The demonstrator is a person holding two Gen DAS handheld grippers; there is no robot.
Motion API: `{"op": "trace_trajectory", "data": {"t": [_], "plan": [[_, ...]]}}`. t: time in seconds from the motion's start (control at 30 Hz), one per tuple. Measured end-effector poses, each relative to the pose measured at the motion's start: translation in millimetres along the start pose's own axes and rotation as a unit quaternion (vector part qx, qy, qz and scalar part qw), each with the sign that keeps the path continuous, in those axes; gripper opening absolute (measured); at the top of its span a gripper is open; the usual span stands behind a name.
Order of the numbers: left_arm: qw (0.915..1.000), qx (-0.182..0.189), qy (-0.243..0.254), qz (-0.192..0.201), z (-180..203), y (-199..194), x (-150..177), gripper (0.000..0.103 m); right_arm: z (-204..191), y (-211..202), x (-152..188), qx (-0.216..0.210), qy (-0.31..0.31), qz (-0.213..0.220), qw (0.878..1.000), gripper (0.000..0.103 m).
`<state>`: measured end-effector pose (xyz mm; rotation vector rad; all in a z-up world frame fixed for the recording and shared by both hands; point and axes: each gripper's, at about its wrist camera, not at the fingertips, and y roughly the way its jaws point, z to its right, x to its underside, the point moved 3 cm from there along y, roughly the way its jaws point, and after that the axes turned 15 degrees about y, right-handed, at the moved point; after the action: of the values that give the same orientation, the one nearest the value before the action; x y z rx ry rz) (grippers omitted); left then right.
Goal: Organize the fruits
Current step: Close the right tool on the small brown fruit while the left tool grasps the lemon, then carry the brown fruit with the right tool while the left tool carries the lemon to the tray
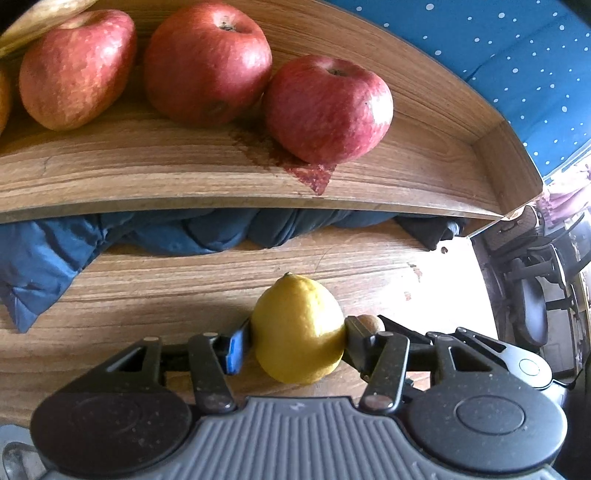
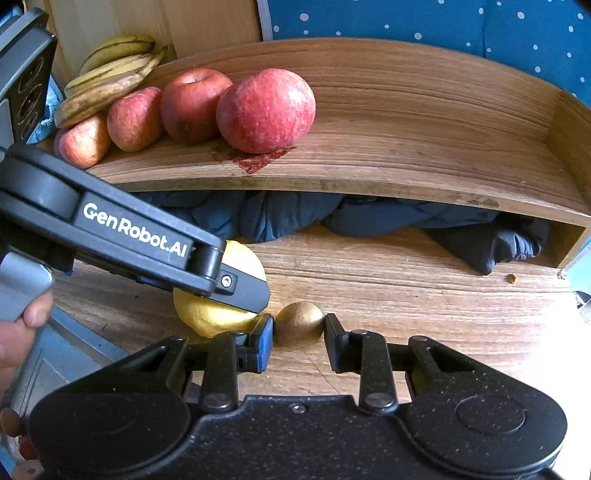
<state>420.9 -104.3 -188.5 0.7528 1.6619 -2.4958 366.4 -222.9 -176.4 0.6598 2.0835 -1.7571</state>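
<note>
A wood-grain tabletop [image 2: 406, 295] carries a raised wooden shelf [image 2: 369, 173] with a low back wall; behind the shelf hangs blue cloth with white dots [image 2: 517, 22]. Dark blue padded fabric [image 2: 295, 214] is stuffed in the gap beneath the shelf. On the shelf sit red apples [image 2: 266, 110] in a row, with a bunch of spotted bananas [image 2: 110, 74] at the far left end of it, resting partly on the apples. A reddish stain [image 2: 258, 160] marks the shelf just under the nearest apple. Off to the right of the shelf, in the left wrist view, a dark office chair [image 1: 532, 306] stands in the room.

In front of the shelf, on the tabletop, a lemon [image 1: 299, 328] sits between the fingers of the left gripper [image 1: 295, 339]; both pads press its sides, so the lemon is gripped. Just to the right of the lemon lies a brown kiwi [image 2: 299, 323]. The right gripper [image 2: 299, 332] has its jaws drawn in narrowly around the kiwi, pads at its sides and apparently touching it. A person's hand [image 2: 18, 332] holds the left gripper's handle.

White lettering on the left gripper's arm reads "GenRobot.AI" [image 2: 135, 230].
</note>
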Motion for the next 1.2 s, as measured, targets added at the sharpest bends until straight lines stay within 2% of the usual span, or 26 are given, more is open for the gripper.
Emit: {"op": "trace_trajectory", "data": {"t": [0.5,1.2], "plan": [[0.9999,-0.005,0.003,0.01,8,-17,14,0.058,-5,-21,6,-0.005,0.012,0.018,1.0,0.031],[0.9996,-0.02,-0.01,0.016,19,-49,45,0.058,-19,-54,38,-0.03,-0.003,0.016,0.999,0.031]]}}
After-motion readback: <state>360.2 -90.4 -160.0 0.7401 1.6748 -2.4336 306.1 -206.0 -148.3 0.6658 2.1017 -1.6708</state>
